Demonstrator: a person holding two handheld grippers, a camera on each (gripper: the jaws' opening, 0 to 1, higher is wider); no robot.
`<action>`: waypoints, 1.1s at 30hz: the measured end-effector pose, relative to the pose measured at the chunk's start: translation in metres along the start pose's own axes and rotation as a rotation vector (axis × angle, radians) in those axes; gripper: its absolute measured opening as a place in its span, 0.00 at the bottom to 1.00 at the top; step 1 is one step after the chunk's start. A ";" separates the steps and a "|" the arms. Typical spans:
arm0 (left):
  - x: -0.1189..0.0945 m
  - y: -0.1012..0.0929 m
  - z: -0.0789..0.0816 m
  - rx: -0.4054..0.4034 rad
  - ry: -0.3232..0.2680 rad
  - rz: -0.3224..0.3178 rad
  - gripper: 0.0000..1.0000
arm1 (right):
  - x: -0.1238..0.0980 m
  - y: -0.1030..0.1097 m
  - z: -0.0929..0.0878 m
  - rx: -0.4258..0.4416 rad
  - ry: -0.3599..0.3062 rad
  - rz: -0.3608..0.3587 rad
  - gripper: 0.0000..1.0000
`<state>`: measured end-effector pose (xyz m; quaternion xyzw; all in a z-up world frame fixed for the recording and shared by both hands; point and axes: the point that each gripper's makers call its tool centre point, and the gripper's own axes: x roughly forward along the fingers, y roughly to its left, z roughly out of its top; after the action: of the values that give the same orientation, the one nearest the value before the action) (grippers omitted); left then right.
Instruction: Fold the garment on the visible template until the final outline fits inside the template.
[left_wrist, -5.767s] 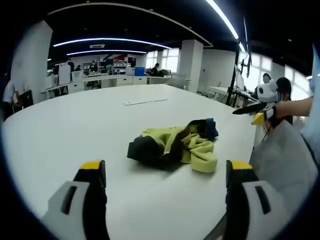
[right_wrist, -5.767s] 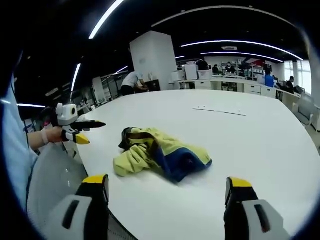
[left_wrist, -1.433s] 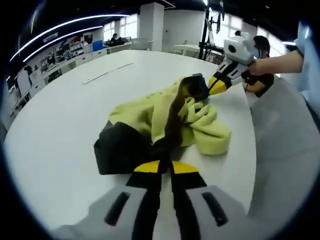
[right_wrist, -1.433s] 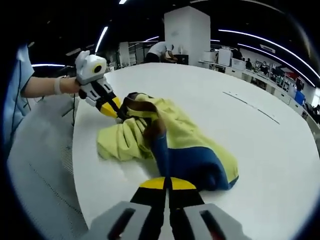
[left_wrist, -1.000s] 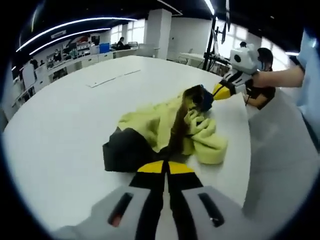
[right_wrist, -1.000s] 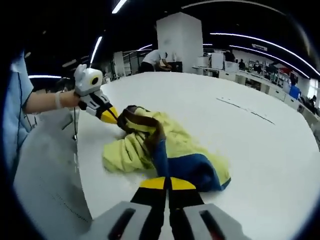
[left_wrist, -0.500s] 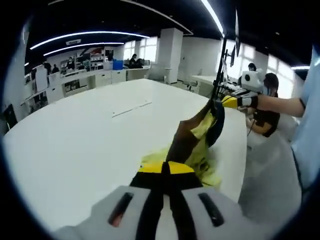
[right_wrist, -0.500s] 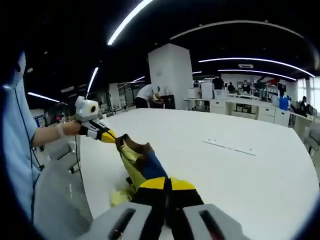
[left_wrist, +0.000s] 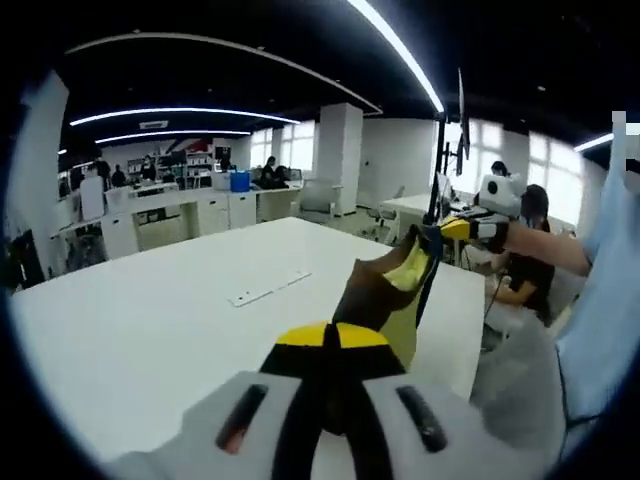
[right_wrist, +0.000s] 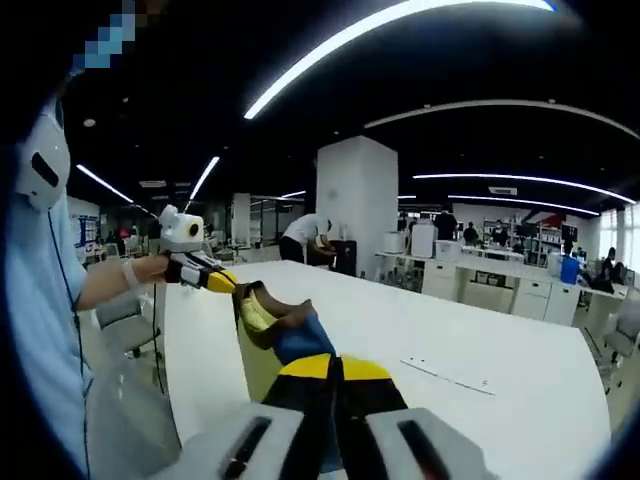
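Both tools clamped tight on the garment (left_wrist: 385, 290), left tool (left_wrist: 334, 336) pinching 1 end, right tool (right_wrist: 335, 367) pinching the other. It hangs stretched between them above the white surface (left_wrist: 150, 320).

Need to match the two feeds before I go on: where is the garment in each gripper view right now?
Left gripper view: the garment hangs centre-right, stretched from this view's shut jaws up to the right gripper.
Right gripper view: the garment sits centre-left, running from this view's shut jaws up to the left gripper.
Shared landmark: the pale strip lying on the white table.
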<state>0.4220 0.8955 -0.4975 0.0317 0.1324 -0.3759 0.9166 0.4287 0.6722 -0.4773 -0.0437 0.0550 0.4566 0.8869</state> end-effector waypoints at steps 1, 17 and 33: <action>-0.002 0.000 0.004 -0.002 -0.011 0.000 0.00 | -0.001 0.002 0.007 0.004 -0.018 0.006 0.00; 0.013 0.048 0.058 0.034 -0.151 0.078 0.00 | 0.026 -0.034 0.038 0.047 -0.146 -0.006 0.00; 0.123 0.130 -0.078 -0.103 0.091 0.112 0.00 | 0.130 -0.118 -0.110 0.192 0.144 -0.061 0.00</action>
<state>0.5801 0.9169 -0.6109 0.0086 0.1910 -0.3148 0.9297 0.5936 0.6943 -0.6007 0.0069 0.1605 0.4179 0.8942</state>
